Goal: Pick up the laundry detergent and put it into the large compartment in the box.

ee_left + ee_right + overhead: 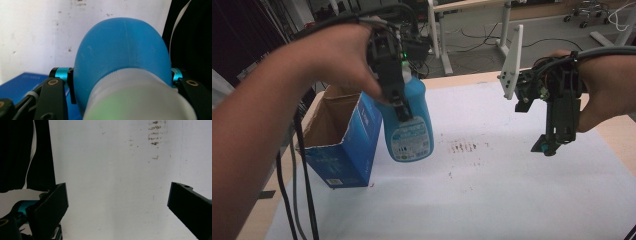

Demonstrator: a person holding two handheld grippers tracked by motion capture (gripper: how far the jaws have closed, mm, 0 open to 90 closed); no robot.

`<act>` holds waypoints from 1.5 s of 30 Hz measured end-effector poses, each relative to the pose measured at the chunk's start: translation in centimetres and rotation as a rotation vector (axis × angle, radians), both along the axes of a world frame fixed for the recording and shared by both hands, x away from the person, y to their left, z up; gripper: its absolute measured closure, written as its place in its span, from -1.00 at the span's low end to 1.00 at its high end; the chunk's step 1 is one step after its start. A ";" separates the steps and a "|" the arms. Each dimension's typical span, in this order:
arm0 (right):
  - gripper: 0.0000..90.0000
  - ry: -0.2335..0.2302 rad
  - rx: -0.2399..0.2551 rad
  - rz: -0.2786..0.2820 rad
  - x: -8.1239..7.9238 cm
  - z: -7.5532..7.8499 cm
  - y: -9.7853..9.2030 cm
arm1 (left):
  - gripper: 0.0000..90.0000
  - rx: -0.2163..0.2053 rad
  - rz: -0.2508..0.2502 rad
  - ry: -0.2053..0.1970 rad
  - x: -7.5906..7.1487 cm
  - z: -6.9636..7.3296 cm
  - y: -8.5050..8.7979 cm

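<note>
A blue plastic bottle (412,131) with a white neck and a printed label hangs in the air, its base towards the table. My left gripper (399,107) is shut on its upper body from both sides. In the left gripper view the bottle (120,50) sits between the two black jaws, white neck nearest the camera. Just left of the bottle an open blue cardboard box (344,145) stands on the white sheet, its brown inside showing. My right gripper (547,145) hovers over the sheet's right side, open and pointing down. Nothing lies between its fingers (53,205).
A white sheet (512,195) covers the wooden table, with a patch of brown stains (462,146) near its middle, also below the right gripper (153,135). Beyond the far edge stand white desk legs (439,40) and cables on the floor. Black cables hang at the table's left.
</note>
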State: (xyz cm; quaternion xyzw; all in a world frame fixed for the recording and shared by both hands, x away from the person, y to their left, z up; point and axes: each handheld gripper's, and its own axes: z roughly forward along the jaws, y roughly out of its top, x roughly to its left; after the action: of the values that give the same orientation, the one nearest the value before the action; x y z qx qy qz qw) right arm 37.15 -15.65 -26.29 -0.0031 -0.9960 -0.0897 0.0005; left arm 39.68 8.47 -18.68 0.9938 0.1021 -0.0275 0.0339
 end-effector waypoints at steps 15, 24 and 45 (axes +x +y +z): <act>-0.95 -0.002 -0.004 0.006 0.2 0.2 0.7 | -0.11 -0.024 0.183 -0.029 1.8 6.1 5.9; -0.95 -0.004 -0.013 0.010 0.2 0.6 1.0 | -0.11 -0.036 0.332 -0.043 2.6 7.4 10.6; -0.95 -0.004 -0.026 0.009 0.4 0.6 1.6 | -0.11 0.010 0.567 -0.027 4.6 4.3 16.8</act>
State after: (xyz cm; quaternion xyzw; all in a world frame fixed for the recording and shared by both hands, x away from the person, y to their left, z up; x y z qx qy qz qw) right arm 37.56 -14.03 -25.67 0.0017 -0.9970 -0.0770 -0.0010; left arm 44.27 25.24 -14.36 0.9260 0.3756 -0.0034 0.0367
